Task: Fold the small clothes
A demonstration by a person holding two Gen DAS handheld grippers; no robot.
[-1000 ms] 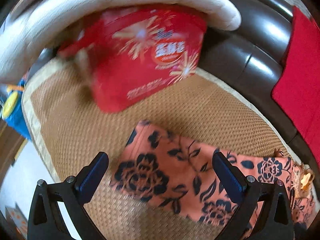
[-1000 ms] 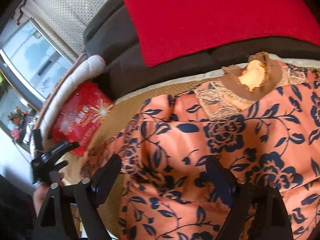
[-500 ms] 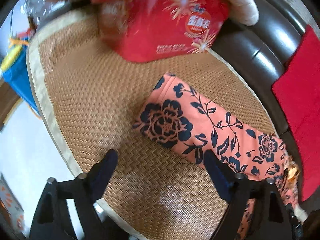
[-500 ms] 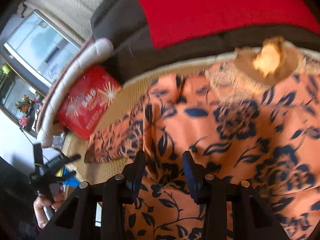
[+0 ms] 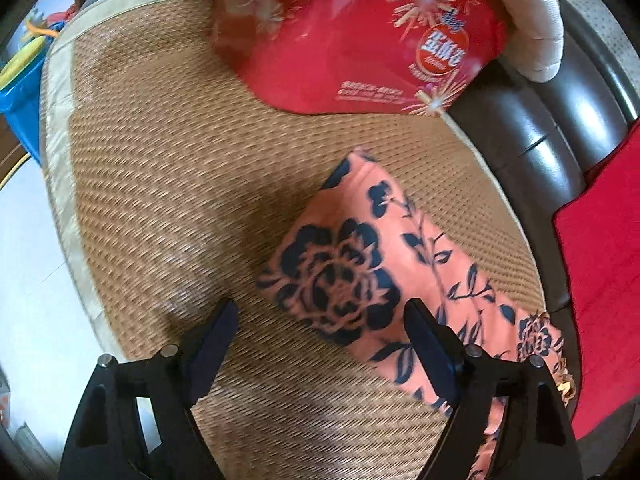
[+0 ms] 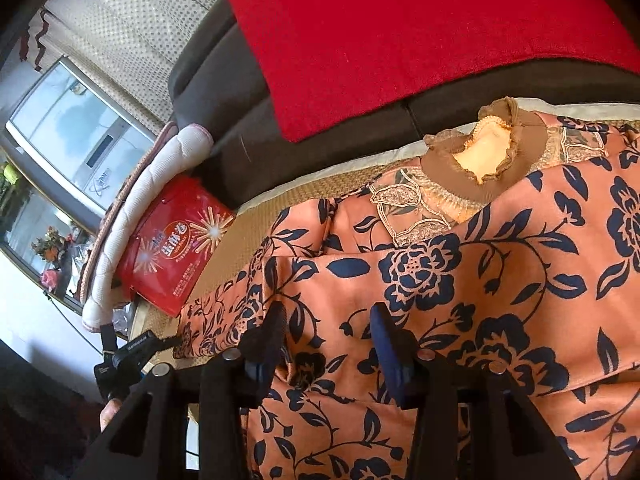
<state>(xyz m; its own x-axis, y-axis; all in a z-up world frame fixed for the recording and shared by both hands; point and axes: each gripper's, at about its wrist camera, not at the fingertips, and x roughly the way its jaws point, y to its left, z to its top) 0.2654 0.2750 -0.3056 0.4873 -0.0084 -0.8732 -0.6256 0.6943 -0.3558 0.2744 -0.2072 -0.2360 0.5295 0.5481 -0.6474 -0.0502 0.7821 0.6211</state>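
While the left gripper (image 5: 316, 320) hovers spread over the sleeve (image 5: 352, 264), nothing is held. Right gripper (image 6: 328, 336) fingers pinch a ridge of the floral top (image 6: 500, 280) (probably to lift it) — a fold

Smooth floral cloth garment (image 5: 360, 276), rough woven mat (image 5: 168, 184)

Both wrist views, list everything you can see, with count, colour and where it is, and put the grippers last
Floral garment: one, salmon with navy flowers and a brown collar, spread on the mat; its sleeve lies flat on the mat.
Woven mat: one, tan with a pale border, covering the sofa seat.
Snack bag: one, red with a firework print, at the mat's far end.
Cushion: one, cream, over the bag.
Sofa: one, dark brown.
Red cloth: one, on the sofa back.
Blue object: one, beside the mat, unclear.
Left gripper: black, open above the sleeve.
Right gripper: black, part-closed around a garment fold.
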